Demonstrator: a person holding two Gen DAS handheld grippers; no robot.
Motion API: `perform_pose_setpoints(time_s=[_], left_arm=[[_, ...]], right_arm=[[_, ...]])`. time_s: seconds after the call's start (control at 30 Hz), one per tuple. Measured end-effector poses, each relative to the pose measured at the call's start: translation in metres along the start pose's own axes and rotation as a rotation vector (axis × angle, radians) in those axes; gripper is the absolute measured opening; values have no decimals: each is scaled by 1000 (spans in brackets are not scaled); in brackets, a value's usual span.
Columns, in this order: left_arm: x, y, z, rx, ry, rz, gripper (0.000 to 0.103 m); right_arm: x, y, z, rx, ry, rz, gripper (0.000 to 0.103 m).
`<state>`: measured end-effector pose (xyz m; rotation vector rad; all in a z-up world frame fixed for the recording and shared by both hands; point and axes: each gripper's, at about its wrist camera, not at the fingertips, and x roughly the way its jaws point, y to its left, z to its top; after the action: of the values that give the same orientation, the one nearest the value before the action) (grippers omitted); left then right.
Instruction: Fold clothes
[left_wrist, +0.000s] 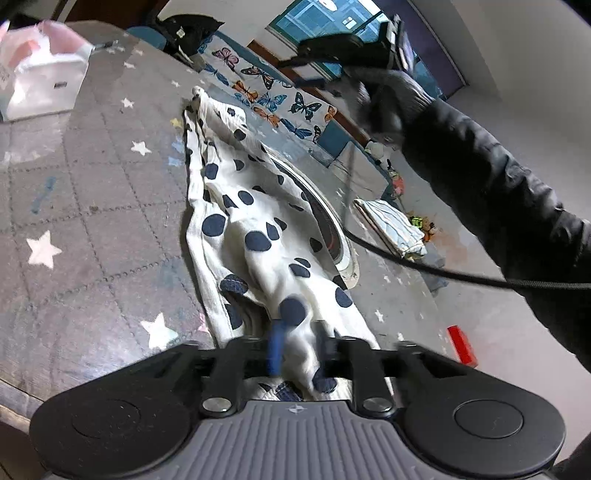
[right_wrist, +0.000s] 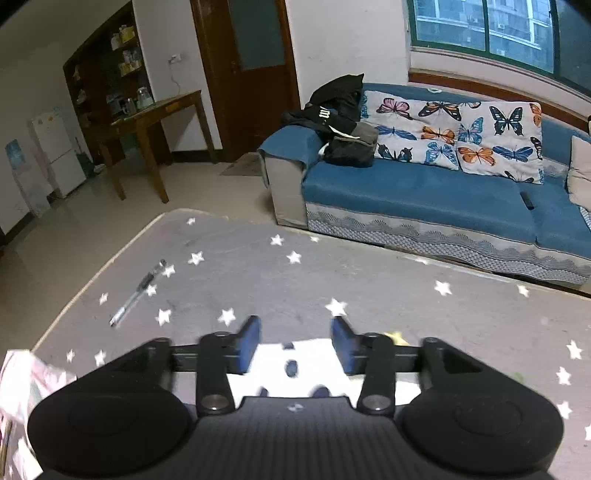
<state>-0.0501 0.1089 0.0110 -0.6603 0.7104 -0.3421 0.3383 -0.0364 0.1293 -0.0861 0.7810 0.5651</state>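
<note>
Spotted garment (left_wrist: 255, 236) roughly folded lengthwise on worktop (left_wrist: 92, 206), rumpled; cross-fold left. Left tool (left_wrist: 299, 347) released astride cloth, right tool (right_wrist: 295, 343) released, empty.

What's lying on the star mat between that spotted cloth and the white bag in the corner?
Nothing: in the left wrist view, only bare star mat lies between the spotted cloth and the white bag.

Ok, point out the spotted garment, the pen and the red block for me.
spotted garment (left_wrist: 255, 236), left wrist view, on its white middle among the dark dots.
pen (right_wrist: 137, 293), right wrist view, mid-barrel, lying on the star-patterned mat.
red block (left_wrist: 461, 345), left wrist view, on its top face.
</note>
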Motion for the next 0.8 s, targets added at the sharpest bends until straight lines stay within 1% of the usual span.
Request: perform_pose_setpoints(time_s=[0.07, 0.13, 0.17, 0.27, 0.3, 0.33, 0.43, 0.5, 0.57, 0.77, 0.8], left_arm=[[-2, -2, -1, 19, -11, 18, 42], [-4, -4, -2, 31, -19, 25, 44], [-6, -5, -2, 35, -22, 33, 49], [-11, -9, -3, 52, -34, 57, 54], [-12, -10, -3, 58, -38, 66, 59], [-14, -11, -3, 64, -42, 75, 61], [-19, -15, -1, 94, -66, 105, 67], [-23, -17, 1, 112, -90, 132, 72], [-26, -16, 6, 113, -115, 161, 75], [-24, -11, 24, 110, -169, 237, 85], [-23, -10, 27, 108, -175, 247, 89]], right_arm=[[-11, -6, -7, -25, 4, -1, 53], [-22, -8, -16, -51, 9, 0, 60], [-28, -9, -20, -64, 12, 1, 60], [-44, -12, -33, -98, 19, 6, 65], [-49, -13, -37, -107, 21, 9, 68], [-54, -14, -42, -116, 23, 11, 69], [-68, -16, -57, -142, 35, 22, 69], [-77, -16, -70, -170, 49, 34, 69], [-89, -14, -84, -206, 62, 45, 69], [-122, 11, -132, -329, 103, 95, 69], [-128, 16, -140, -346, 107, 106, 69]])
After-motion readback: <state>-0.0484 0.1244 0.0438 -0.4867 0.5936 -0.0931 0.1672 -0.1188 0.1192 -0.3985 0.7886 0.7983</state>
